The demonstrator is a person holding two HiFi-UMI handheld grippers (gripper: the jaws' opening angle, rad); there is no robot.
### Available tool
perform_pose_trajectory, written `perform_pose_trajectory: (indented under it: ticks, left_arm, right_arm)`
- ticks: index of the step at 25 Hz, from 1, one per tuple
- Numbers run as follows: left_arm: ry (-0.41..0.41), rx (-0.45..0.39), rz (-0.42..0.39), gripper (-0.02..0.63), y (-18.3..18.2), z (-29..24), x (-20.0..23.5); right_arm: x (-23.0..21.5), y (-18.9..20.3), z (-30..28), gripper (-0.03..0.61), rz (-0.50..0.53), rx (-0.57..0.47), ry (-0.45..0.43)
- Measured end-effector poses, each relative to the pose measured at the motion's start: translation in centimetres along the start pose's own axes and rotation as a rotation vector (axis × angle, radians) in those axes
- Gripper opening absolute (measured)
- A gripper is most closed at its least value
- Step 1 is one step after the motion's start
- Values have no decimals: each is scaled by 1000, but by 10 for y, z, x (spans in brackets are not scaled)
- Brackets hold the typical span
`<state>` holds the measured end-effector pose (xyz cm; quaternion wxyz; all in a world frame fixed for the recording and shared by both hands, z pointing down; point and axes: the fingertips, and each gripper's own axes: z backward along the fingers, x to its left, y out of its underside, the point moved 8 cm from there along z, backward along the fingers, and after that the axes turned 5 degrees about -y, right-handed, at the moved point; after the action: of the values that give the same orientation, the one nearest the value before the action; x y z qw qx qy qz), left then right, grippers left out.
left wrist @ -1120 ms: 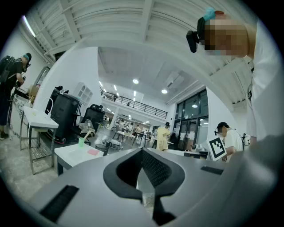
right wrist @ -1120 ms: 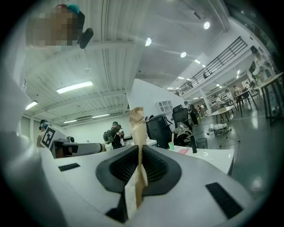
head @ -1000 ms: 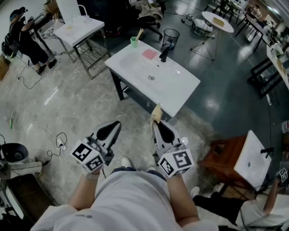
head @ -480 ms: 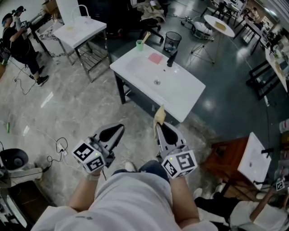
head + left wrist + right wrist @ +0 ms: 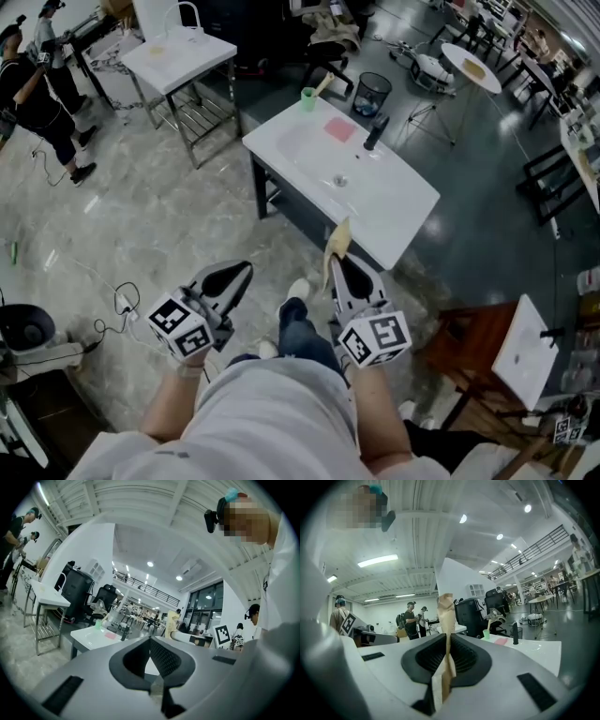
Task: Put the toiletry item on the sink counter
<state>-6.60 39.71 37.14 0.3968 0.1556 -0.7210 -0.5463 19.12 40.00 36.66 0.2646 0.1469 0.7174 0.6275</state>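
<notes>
The white sink counter [image 5: 394,202] stands ahead of me on a dark frame, seen from above in the head view. My right gripper [image 5: 335,259] is shut on the toiletry item, a thin tan paper packet [image 5: 338,238] that sticks up past the jaws. It hangs over the floor just short of the counter's near corner. In the right gripper view the packet [image 5: 446,613] rises between the shut jaws, with the counter [image 5: 536,649] beyond at the right. My left gripper [image 5: 246,268] is shut and empty, lower left of the counter. Its jaws meet in the left gripper view [image 5: 150,640].
On the counter's far end are a green cup [image 5: 307,95], a pink pad [image 5: 339,130] and a black tap [image 5: 373,133]. A mesh bin [image 5: 372,92] stands behind it. Another white sink stand [image 5: 183,54] is at the far left, a wooden stool [image 5: 473,328] at the right, a person [image 5: 37,89] at the left.
The sink counter has drifted right and nearer in the head view as I step toward it. Both grippers stay shut, the right one still holding the packet.
</notes>
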Motion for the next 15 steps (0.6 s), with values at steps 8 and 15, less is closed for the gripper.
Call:
perform_pose_trajectory:
  ticks: [8,15]
  left_arm:
    - [-51,-7,8,16,-10,-37,47]
    - [-76,15,9,16,-23,-79,88]
  right_arm:
    - [-50,5,-57,38,-20,11,-23]
    - [-87,8,-108,38,-40,38,-44]
